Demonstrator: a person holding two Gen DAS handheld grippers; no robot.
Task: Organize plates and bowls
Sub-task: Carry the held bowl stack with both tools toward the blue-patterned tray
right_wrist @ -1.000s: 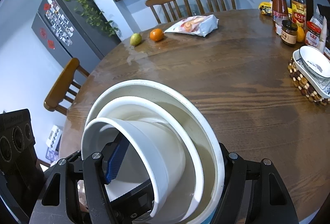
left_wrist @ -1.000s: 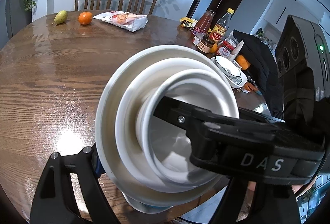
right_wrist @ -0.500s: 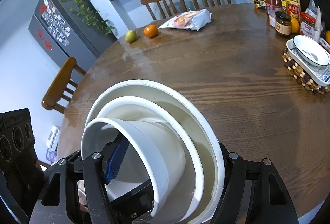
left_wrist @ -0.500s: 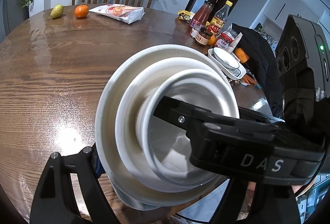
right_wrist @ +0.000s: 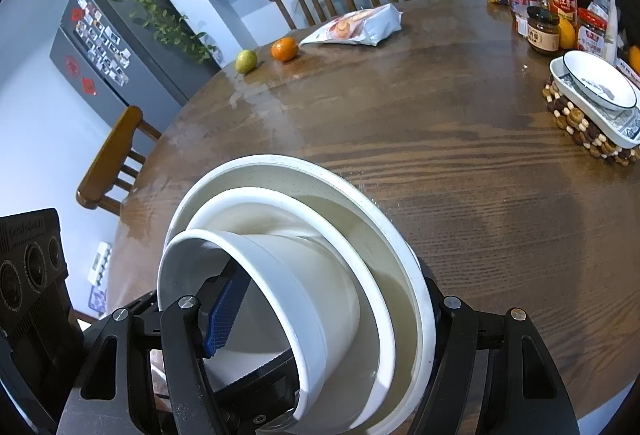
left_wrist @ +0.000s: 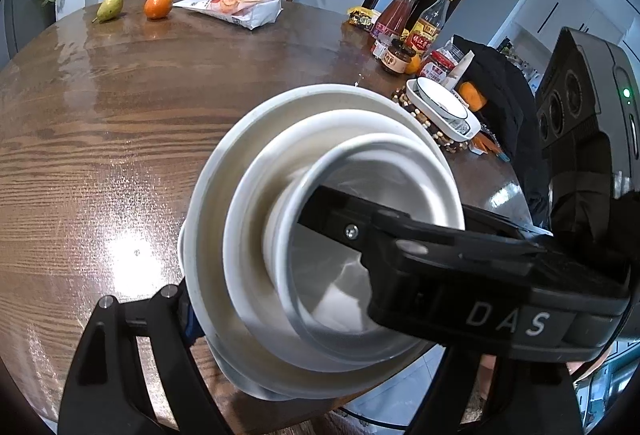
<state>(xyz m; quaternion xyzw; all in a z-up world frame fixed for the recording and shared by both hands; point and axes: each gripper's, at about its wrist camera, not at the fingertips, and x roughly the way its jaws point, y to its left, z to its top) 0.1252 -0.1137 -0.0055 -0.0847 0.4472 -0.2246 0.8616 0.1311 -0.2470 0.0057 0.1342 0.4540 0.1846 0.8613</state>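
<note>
Nested stack of white bowls fills lower centre of both wrist views, tilted, over near edge of wood table.

I have right gripper clamped on stack, one finger inside the innermost bowl, other outside the rim. Left gripper likewise pinches stack.

Dish on beaded trivet at right edge; pear and orange at upper centre.

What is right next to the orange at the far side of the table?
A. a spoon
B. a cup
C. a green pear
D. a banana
C. A green pear lies just beside the orange at the far edge of the wooden table, with the white snack bag on the orange's other side.
</note>
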